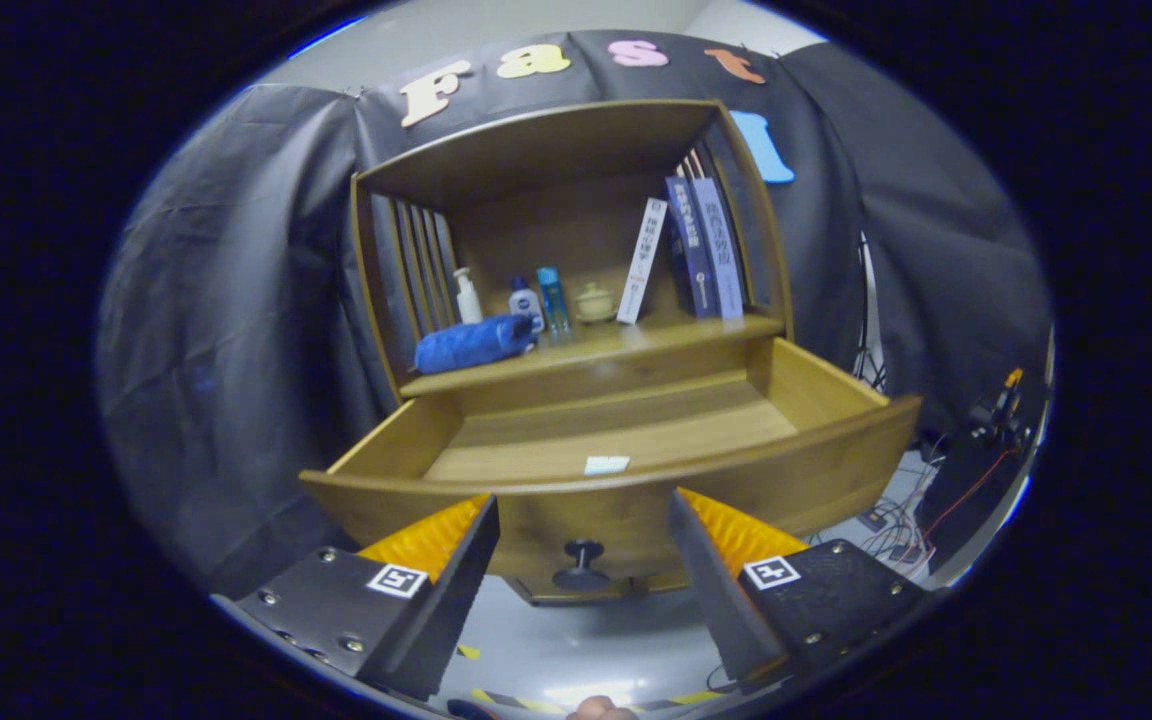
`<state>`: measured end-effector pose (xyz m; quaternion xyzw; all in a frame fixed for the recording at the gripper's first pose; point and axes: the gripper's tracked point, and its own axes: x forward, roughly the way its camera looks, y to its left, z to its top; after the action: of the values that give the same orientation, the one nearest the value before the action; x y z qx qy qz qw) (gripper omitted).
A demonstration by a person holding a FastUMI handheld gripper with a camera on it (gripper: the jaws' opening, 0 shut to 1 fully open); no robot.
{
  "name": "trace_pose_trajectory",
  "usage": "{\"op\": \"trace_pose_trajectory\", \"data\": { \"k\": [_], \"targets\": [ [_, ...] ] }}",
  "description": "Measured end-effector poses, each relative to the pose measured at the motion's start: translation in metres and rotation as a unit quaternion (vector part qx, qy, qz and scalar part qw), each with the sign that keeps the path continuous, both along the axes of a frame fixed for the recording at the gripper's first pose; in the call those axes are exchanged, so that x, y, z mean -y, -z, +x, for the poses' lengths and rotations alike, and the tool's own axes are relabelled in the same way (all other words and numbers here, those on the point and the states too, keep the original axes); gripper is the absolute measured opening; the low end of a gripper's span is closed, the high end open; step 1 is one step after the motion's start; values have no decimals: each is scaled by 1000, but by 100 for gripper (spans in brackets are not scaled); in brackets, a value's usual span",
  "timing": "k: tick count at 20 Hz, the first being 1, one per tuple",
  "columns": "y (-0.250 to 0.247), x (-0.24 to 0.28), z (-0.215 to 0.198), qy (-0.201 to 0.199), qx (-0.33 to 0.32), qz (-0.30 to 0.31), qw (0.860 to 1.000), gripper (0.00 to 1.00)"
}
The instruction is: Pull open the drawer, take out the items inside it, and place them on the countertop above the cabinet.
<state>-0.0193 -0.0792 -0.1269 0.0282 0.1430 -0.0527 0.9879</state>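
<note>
- Left of centre in the frame, on the tabletop (pixel 576 352) above the drawer, a rolled blue towel (pixel 472 343) lies on its side, its long axis running left to right, one end near the cabinet's slatted left wall (pixel 414 270).
- Just right of the towel stand a white pump bottle (pixel 467 297), a small white-and-blue bottle (pixel 526 303) and a slim blue bottle (pixel 553 299), then a small pale pot (pixel 595 302).
- Further right, a white book (pixel 644 260) leans toward two upright blue books (pixel 704 247) at the cabinet's right wall.
- In the middle of the frame, the drawer (pixel 626 500) is pulled fully out; its wooden floor looks bare except for a small white tag (pixel 606 465) lying flat near the front panel.
- The round knob (pixel 582 566) sits on the drawer front, low in the frame.
- The gripper (pixel 581 560) has its fingers spread wide with nothing between them; the knob lies in the gap without either finger touching it.
- The white tag lies just beyond and above the fingers, centred between them, with its long axis across the gap. I judge it the only thing left inside, so a reach would go up over the front panel and down into the drawer.
</note>
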Motion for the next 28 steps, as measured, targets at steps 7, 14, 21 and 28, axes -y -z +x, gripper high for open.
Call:
{"op": "trace_pose_trajectory", "data": {
  "k": [7,14,21,28],
  "targets": [
    [-62,-15,61,-21,-12,-35,999,99],
    [-22,-31,118,-42,-131,-53,989,99],
    [70,-10,139,-36,-275,-117,954,99],
    [126,23,141,49,-385,-57,920,85]
  ]
}}
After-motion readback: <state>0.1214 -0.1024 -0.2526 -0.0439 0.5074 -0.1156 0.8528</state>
